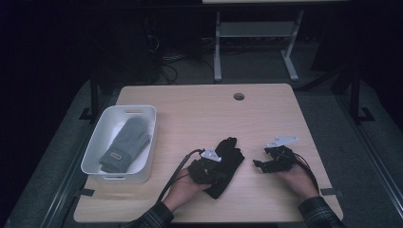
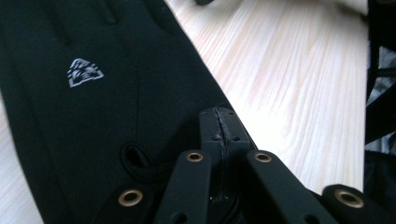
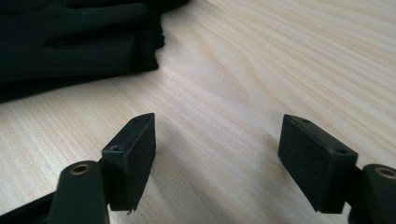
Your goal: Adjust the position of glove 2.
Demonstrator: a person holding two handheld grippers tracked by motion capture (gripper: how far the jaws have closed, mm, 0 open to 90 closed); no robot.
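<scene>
Black glove (image 1: 227, 164) lies flat on the table (image 1: 199, 114), front centre, w/ my left gripper (image 1: 209, 166) on it & my right gripper (image 1: 266, 164) just off to its side.

High view: I see the glove lying aslant, fingers pointing away from me, left gripper over its cuff end; right gripper sits apart from the glove over bare wood; a white bin (image 1: 95, 142) at table left holds 1 grey mitten (image 1: 126, 142). Left gripper view: my 2 jaws are pressed together, tips right at the glove's (image 2: 93, 107) edge; can't tell if any cloth is pinched between them; a small grey logo (image 2: 84, 72) shows on the fabric. Right gripper view: my right gripper's (image 3: 217, 154) 2 jaws stand wide apart, nothing between them but wood, the glove (image 3: 74, 42) lying beyond them, not touching.
</scene>
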